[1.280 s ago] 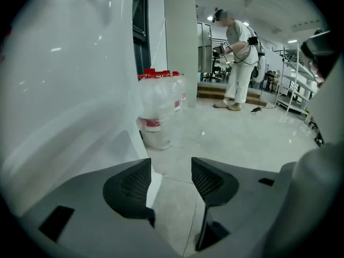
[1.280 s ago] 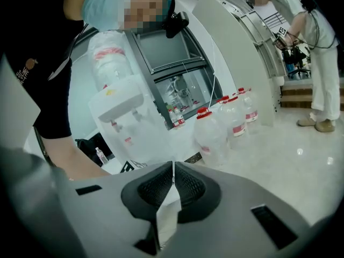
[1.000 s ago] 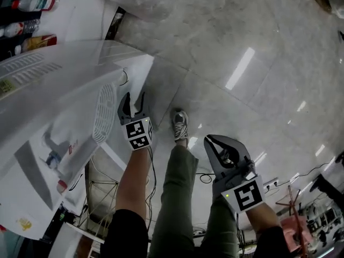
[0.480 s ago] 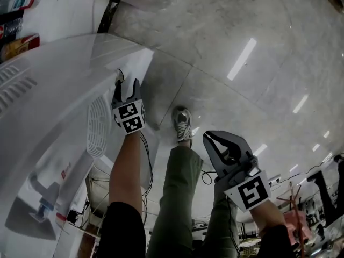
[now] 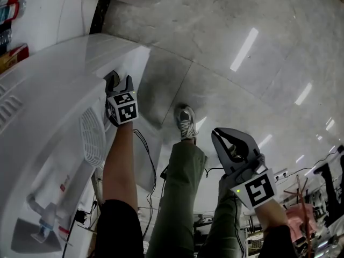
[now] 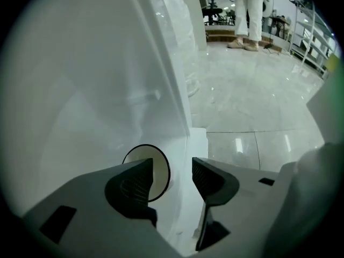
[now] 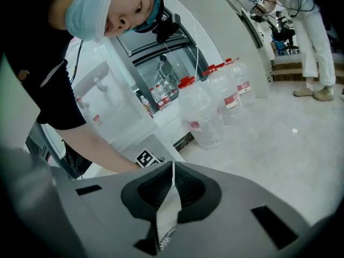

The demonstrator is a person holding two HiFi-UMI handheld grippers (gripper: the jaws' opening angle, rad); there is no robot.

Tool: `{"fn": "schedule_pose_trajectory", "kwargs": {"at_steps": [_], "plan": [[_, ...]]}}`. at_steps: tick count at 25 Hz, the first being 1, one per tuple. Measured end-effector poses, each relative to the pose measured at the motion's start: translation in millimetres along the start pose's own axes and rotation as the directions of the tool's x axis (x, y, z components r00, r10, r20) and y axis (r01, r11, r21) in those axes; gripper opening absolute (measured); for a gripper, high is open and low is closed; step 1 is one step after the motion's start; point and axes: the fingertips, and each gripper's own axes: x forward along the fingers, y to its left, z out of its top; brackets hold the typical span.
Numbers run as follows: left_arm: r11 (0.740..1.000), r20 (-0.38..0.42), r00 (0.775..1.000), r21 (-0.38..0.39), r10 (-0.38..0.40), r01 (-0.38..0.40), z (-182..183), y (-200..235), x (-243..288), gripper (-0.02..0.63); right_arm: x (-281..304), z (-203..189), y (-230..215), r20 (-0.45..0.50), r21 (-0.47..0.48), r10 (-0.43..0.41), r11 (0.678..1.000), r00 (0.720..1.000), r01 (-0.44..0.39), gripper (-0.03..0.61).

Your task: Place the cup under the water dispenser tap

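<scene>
A tall white water dispenser (image 5: 48,122) fills the left of the head view, with a small grey tap (image 5: 42,222) low on it. My left gripper (image 5: 121,81) is stretched out against its side, jaws open. In the left gripper view a round pale cup rim (image 6: 144,153) sits on the white dispenser wall (image 6: 97,90), just beyond the left gripper (image 6: 173,168) and partly behind its left finger (image 6: 131,184). My right gripper (image 5: 232,144) hangs over the floor, apart from the dispenser. Seen in its own view, the right gripper (image 7: 172,168) is shut; a thin white sliver shows between the pads.
The person's leg and shoe (image 5: 185,122) stand on the grey tiled floor (image 5: 242,47) between the grippers. Large water bottles (image 7: 215,101) with red caps stand on the floor. Another person (image 6: 247,9) stands far off. A black cable (image 5: 145,149) hangs by the dispenser.
My left gripper has reached further out and to the left, up against the dispenser's side. The right gripper has stayed about where it was, still shut.
</scene>
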Motion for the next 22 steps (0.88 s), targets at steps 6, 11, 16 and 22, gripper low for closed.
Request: {"fn": "schedule_pose_trajectory", "kwargs": {"at_steps": [6, 11, 16, 22], "plan": [[0.999, -0.058, 0.998, 0.042, 0.01, -0.008, -3.6, -5.0, 6.9, 0.151, -1.0, 0.0, -5.7, 0.021, 0.023, -0.027, 0.999, 0.999, 0.027, 0.044], [0.999, -0.084, 0.996, 0.033, 0.016, -0.013, -6.1, 0.5, 6.3, 0.066, -3.3, 1.5, -6.3, 0.035, 0.036, -0.035, 0.999, 0.999, 0.034, 0.044], [1.0, -0.095, 0.995, 0.008, -0.024, 0.025, -7.4, -7.5, -1.9, 0.061, -12.7, -0.7, -1.9, 0.036, 0.041, -0.037, 0.999, 0.999, 0.036, 0.044], [0.995, -0.07, 0.994, 0.053, -0.085, 0.089, -1.2, -45.4, -41.9, 0.059, -40.4, 15.5, 7.7, 0.055, 0.038, -0.031, 0.999, 0.998, 0.029, 0.044]]}}
